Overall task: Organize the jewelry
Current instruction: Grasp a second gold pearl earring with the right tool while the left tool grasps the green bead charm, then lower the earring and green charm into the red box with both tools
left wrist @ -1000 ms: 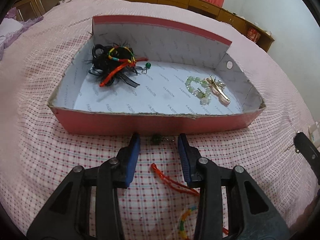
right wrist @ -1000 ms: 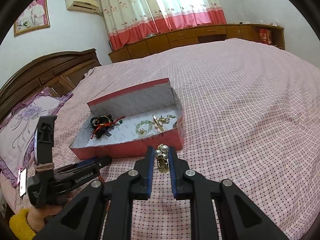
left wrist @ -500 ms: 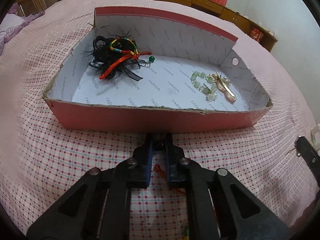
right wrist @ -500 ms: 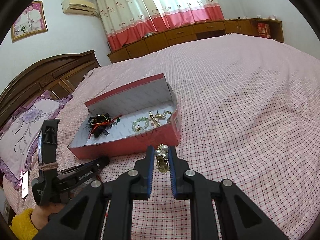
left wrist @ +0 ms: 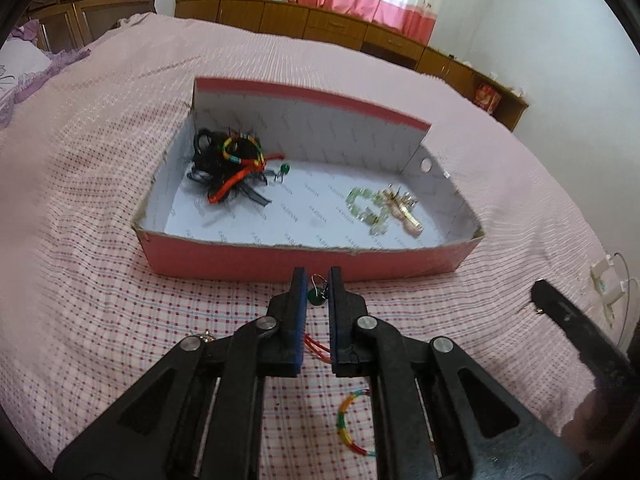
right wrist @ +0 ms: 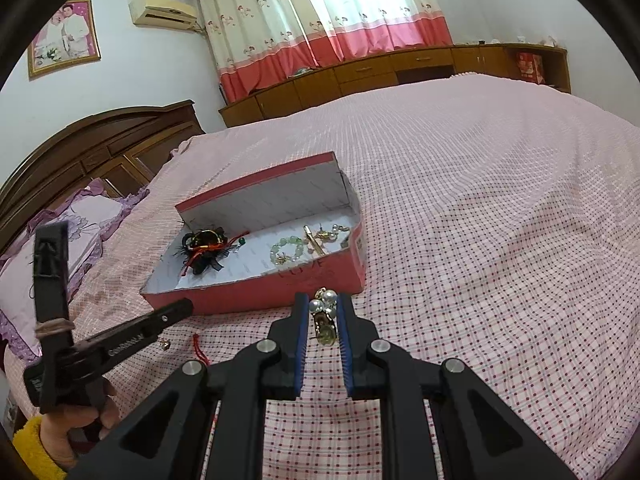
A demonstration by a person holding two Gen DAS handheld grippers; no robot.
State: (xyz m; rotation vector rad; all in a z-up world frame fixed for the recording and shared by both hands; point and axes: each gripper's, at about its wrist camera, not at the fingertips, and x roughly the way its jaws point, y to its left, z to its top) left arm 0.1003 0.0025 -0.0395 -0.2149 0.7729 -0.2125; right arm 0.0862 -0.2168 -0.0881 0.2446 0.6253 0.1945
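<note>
An open red box [left wrist: 248, 258] [right wrist: 256, 292] lies on the bed. Inside it, a black, red and multicoloured tangle of bands [left wrist: 230, 164] [right wrist: 202, 248] lies at the left; a pale green bead bracelet [left wrist: 362, 206] [right wrist: 286, 249] and gold pieces [left wrist: 406, 210] lie at the right. My left gripper [left wrist: 317, 286] is shut on a small green bead earring [left wrist: 316, 298], lifted just in front of the box's near wall. My right gripper [right wrist: 323, 306] is shut on a pearl and gold earring [right wrist: 324, 316], held before the box's right corner.
A red cord [left wrist: 316, 348] [right wrist: 198, 346] and a multicoloured bracelet [left wrist: 348, 420] lie on the checked pink bedspread [left wrist: 100, 300] under the left gripper. A small gold piece [right wrist: 164, 345] lies nearby. Pillows [right wrist: 80, 224] and a wooden headboard [right wrist: 100, 148] stand at the left; low cabinets line the far wall.
The left gripper closed on the green bead earring on the bedspread and lifted it, pulling back from the box. The right gripper kept still with its pearl earring.
</note>
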